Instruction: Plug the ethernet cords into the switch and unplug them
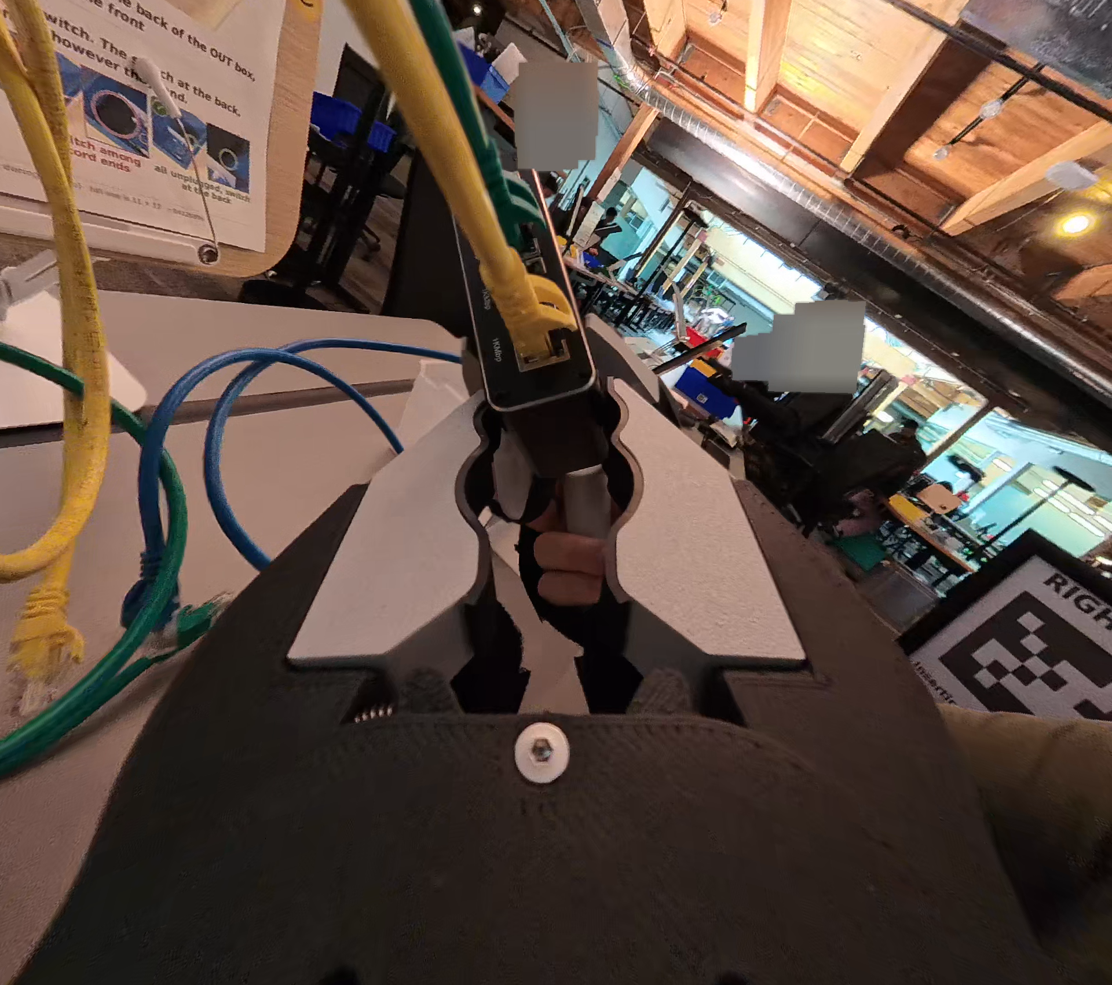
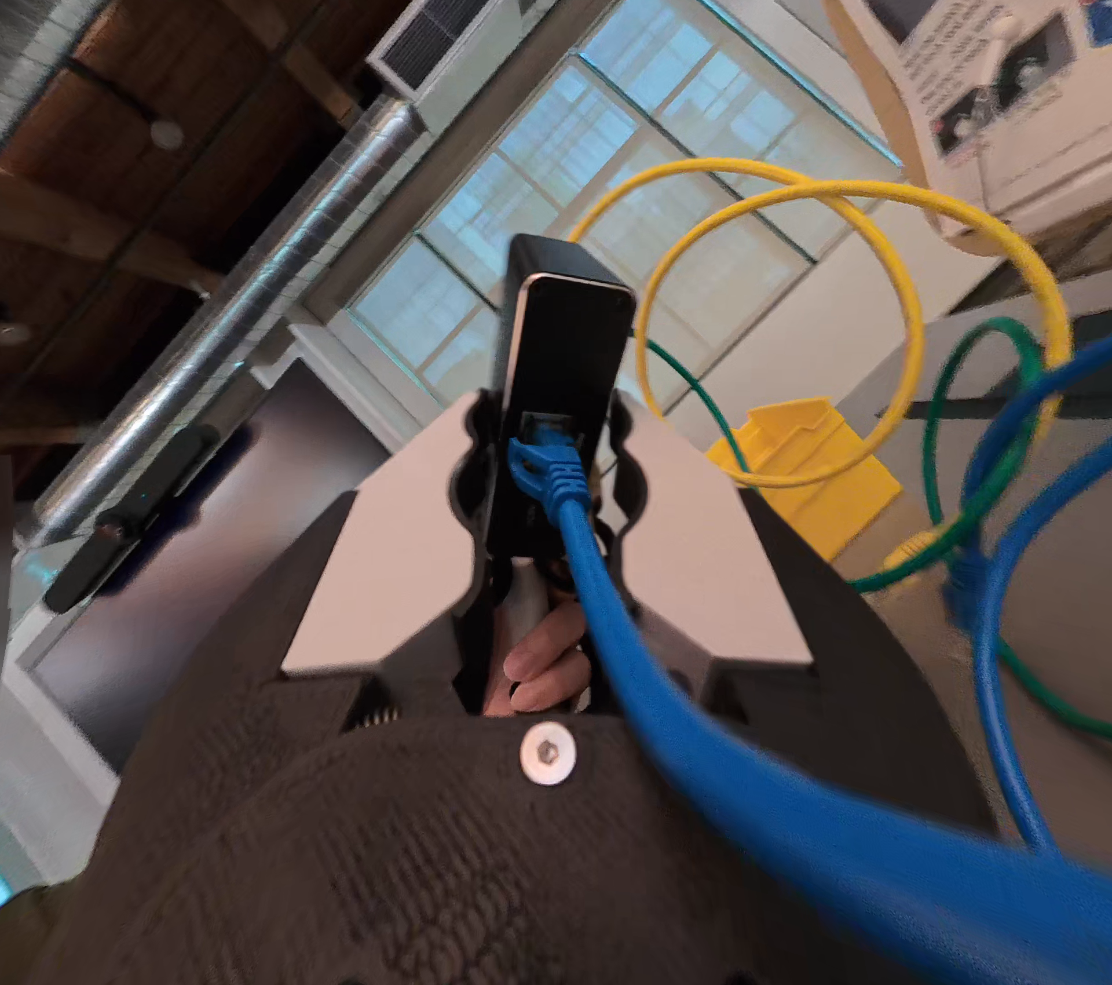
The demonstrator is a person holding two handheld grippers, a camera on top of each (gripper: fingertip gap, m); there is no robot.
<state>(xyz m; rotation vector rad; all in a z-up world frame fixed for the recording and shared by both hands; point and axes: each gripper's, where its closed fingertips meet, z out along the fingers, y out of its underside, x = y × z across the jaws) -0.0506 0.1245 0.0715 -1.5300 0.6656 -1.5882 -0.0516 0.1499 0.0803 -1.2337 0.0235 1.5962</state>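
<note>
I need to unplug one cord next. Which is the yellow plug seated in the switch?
Find the black switch gripped by the left hand-held gripper. On its port face, the yellow plug fills the port nearest the fingers. The green plug sits farther up the row; another yellow plug hangs loose.

The switch (image 1: 529, 306) sat between the fingers of the left gripper (image 1: 544, 414), rising ahead of it. Two cords (image 1: 421, 71) entered adjacent ports on its face, one behind the other. A third cord (image 2: 562, 480) entered the opposite face (image 2: 565, 354). Loose cord ends (image 1: 45, 637) lay on the table (image 1: 289, 462) to the left.
</note>
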